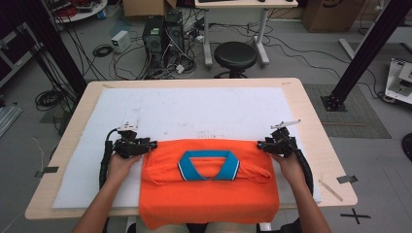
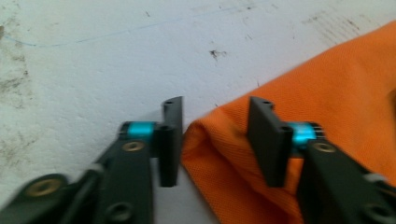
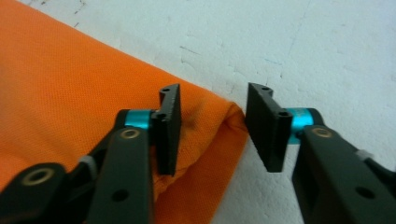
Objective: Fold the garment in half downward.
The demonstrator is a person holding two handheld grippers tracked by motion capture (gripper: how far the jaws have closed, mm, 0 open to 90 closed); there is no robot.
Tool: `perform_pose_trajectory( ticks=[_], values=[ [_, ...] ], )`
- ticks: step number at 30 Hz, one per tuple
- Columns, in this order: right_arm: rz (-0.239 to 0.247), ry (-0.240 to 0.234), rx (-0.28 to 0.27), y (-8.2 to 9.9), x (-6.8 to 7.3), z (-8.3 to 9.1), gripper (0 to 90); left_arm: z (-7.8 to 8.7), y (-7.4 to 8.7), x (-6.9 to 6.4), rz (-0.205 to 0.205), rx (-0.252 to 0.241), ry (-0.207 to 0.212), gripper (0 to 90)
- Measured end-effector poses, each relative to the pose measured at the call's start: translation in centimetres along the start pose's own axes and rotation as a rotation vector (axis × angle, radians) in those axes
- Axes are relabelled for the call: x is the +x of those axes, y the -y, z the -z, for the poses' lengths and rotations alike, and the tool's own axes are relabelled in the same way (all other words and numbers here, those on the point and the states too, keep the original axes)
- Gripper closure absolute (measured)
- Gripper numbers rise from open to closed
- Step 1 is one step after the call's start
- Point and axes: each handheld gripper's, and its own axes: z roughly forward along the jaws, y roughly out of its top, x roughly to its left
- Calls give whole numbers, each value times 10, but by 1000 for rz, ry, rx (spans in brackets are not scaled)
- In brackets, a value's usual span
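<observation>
Orange polo shirt (image 1: 209, 189) lies flat on the white mat (image 1: 194, 111) at the near side of the bench (image 1: 311, 131), blue collar (image 1: 208, 164) face-up, near hem hanging over the bench edge. Folding looks underway: far edge is a doubled fold line, sleeves seem tucked in.

Left tongs (image 1: 149, 144) sit at the far-left corner of the fold; in the left gripper view the corner (image 2: 205, 135) pokes between the 2 jaws, w/ a gap on both sides, so partly open, nothing pinched. Right tongs (image 1: 262, 144) mirror that at the far-right corner (image 3: 219, 121): the cloth runs behind 1 pad, other jaw stands clear, no grip yet.

Step in hand, prob.: taking both far corners for the next fold. Next move calls for closing both sets on the doubled cloth, catching all layers, then lifting evenly and bringing the edge toward the person w/o skewing the collar.
</observation>
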Motion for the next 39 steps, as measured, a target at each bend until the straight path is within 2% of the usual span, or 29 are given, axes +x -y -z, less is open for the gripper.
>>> perform_pose_trajectory(
  ticks=[2, 4, 8, 10, 14, 19, 20, 24, 28, 31, 33, 34, 35, 36, 38, 39],
  values=[
    [25, -11, 15, -1, 1, 1, 798, 0, 0, -2, -17, -5, -7, 790],
    [38, -14, 16, -2, 1, 3, 816, 0, -2, -5, -30, -28, -21, 796],
    [50, -4, -13, -8, -3, 3, 839, 1, -7, -1, 9, -75, -18, 802],
    [52, 9, -26, -13, -5, 3, 881, 1, -15, 0, 4, -79, -32, 802],
    [57, 47, -34, -28, -7, 3, 883, -3, -35, -1, 4, -104, -67, 802],
    [28, 74, -70, -46, -15, 1, 885, -11, -53, 2, 18, -131, -97, 802],
    [26, 82, -75, -50, -17, 1, 885, -13, -55, 3, 28, -151, -100, 802],
    [0, 109, -105, -65, -24, -3, 885, -22, -62, 8, 58, -159, -113, 802],
    [-4, 147, -129, -76, -28, -8, 885, -27, -72, 14, 83, -203, -114, 802],
    [-33, 162, -142, -81, -30, -13, 884, -33, -77, 18, 78, -193, -121, 798],
    [-43, 157, -138, -80, -32, -18, 881, -37, -75, 18, 84, -180, -126, 766],
    [-47, 159, -133, -80, -31, -20, 871, -38, -73, 18, 87, -175, -129, 715],
    [-47, 153, -133, -79, -31, -22, 834, -38, -71, 19, 94, -171, -127, 637],
    [-58, 126, -136, -77, -31, -22, 764, -37, -69, 18, 96, -171, -117, 568],
    [-61, 105, -146, -75, -30, -20, 656, -34, -66, 15, 73, -165, -117, 482],
    [-59, 88, -154, -74, -28, -18, 649, -32, -64, 12, 58, -160, -104, 461]
  ],
)
